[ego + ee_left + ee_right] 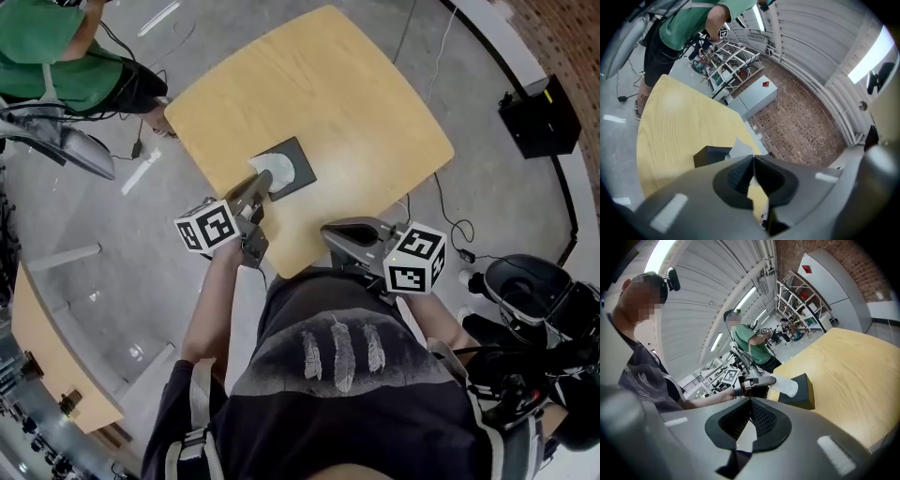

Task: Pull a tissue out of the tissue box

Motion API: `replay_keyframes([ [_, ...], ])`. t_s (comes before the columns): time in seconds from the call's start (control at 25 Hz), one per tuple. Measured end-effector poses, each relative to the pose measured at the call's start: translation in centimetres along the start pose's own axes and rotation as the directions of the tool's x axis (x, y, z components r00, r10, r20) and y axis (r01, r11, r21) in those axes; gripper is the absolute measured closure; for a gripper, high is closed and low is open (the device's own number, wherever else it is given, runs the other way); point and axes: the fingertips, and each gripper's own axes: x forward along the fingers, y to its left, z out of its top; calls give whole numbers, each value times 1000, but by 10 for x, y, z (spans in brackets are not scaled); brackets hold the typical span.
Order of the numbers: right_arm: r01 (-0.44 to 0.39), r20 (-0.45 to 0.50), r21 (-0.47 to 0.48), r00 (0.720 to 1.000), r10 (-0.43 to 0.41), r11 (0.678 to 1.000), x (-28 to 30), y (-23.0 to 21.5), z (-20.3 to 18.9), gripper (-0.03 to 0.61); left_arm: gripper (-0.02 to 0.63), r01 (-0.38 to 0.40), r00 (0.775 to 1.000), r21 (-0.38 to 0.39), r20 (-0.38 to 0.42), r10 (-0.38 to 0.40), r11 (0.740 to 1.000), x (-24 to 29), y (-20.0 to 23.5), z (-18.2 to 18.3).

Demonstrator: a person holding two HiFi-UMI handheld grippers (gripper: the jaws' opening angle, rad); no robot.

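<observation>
Because the tissue (275, 172) has to come out through the top of the box (300, 155), the left gripper (259, 185) is brought in low over the near side of the box. Its jaws are closed flat on the white fold that stands up there. The tissue is thus pinched but, it is judged, still lodged in the box, so the pull itself is not yet made. The box is left flat on the table (319, 84), unheld. The right gripper (327, 229) is kept well apart from the box, on the person's side of it, with its jaws pressed together on nothing. It is probably parked there to leave the pull clear. With nothing steadying it, the light box may be lifted along with the tissue.
</observation>
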Motion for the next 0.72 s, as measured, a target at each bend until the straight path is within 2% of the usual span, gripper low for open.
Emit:
replay_keyframes([
  [0.72, 2, 0, -26, 1000, -2, 1000, -2, 1, 1, 584, 611, 41, 998, 31, 44, -43, 999, -11, -20, 18],
])
